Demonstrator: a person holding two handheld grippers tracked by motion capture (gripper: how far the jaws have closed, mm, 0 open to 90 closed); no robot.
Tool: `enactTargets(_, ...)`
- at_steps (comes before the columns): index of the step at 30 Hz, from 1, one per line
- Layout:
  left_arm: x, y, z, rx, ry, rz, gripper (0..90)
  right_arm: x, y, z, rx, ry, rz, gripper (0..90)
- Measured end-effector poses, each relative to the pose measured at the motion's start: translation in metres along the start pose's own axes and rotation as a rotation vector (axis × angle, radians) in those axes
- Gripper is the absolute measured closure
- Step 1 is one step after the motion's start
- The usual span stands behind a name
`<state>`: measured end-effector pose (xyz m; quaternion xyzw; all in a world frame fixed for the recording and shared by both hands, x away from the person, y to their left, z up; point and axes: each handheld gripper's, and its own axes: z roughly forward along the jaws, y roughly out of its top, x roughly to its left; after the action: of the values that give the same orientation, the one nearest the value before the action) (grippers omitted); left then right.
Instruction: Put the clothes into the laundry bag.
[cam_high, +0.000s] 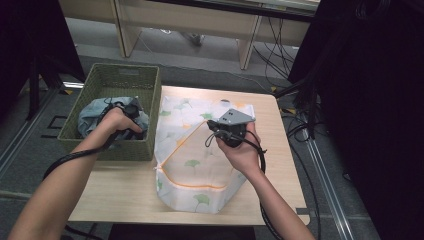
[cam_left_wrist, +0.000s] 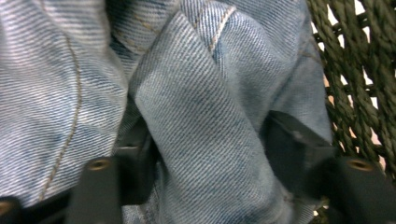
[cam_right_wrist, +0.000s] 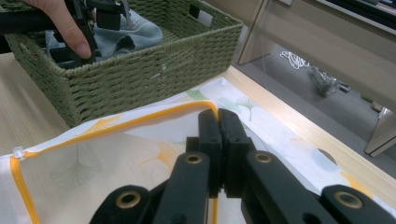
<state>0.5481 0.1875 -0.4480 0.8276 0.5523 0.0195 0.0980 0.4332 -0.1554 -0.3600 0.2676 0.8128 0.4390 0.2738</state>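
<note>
Light blue denim jeans (cam_high: 92, 117) lie crumpled in a green woven basket (cam_high: 122, 70). My left gripper (cam_high: 131, 125) reaches down into the basket. In the left gripper view a thick fold of the jeans (cam_left_wrist: 201, 116) fills the gap between the jaws, and both pads touch it. A white mesh laundry bag (cam_high: 185, 165) with a leaf print and an orange zip lies on the table. My right gripper (cam_high: 212, 129) is shut on the bag's orange-edged mouth (cam_right_wrist: 140, 116) and holds that edge lifted. The closed jaws of the right gripper (cam_right_wrist: 218, 121) point toward the basket (cam_right_wrist: 140, 79).
The basket stands at the left end of the wooden table (cam_high: 125, 195), its side against the bag. Its woven wall (cam_left_wrist: 355, 70) is close beside my left gripper. Desk legs and loose cables (cam_high: 280, 55) are on the floor beyond the table's far edge.
</note>
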Motion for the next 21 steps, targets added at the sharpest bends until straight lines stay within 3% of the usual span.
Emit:
enactTargets(6,-0.002,0.001,0.001,0.027,0.006,0.047,65.7,-0.001,-0.001,0.0,-0.001,-0.001,0.0,90.0)
enactTargets(10,0.0,-0.001,-0.001,0.01,-0.004,0.051,74.7,-0.002,-0.001,0.0,0.002,-0.001,0.001,90.0)
enactTargets(15,0.007,-0.007,-0.008,-0.042,-0.044,0.03,79.3,-0.002,-0.001,0.001,0.004,-0.001,0.003,90.0)
enactTargets(21,0.008,-0.012,-0.023,-0.143,-0.044,0.037,81.4,-0.001,-0.002,0.001,0.008,0.0,0.008,90.0)
